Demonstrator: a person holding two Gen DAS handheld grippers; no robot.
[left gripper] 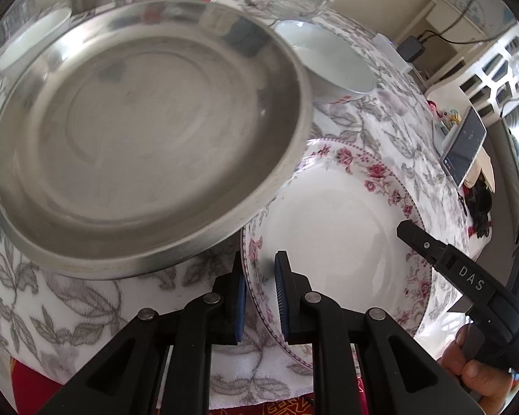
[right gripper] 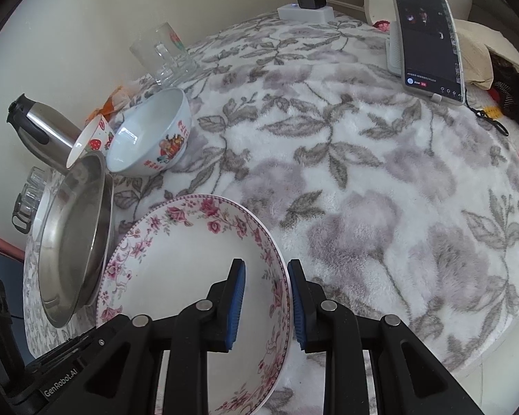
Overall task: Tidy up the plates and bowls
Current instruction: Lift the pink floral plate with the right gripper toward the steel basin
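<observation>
A white plate with a pink flower border (left gripper: 332, 228) (right gripper: 176, 269) sits on the leaf-patterned cloth. My left gripper (left gripper: 261, 294) is shut on its near-left rim, one blue pad inside and one outside. My right gripper (right gripper: 267, 306) is shut on the plate's right rim in the same way; one of its black fingers (left gripper: 432, 252) shows at that rim in the left wrist view. A large steel plate (left gripper: 145, 138) (right gripper: 72, 242) lies just left of the flowered plate and overlaps its edge in view; whether they touch I cannot tell.
A white bowl with red print (right gripper: 152, 138) (left gripper: 332, 62), a small strawberry-patterned cup (right gripper: 93, 138), a steel flask (right gripper: 45, 131) and a glass mug (right gripper: 162, 52) stand behind the plates. A phone (right gripper: 429, 38) is propped at the far right. Bare cloth (right gripper: 363, 207) spreads to the right.
</observation>
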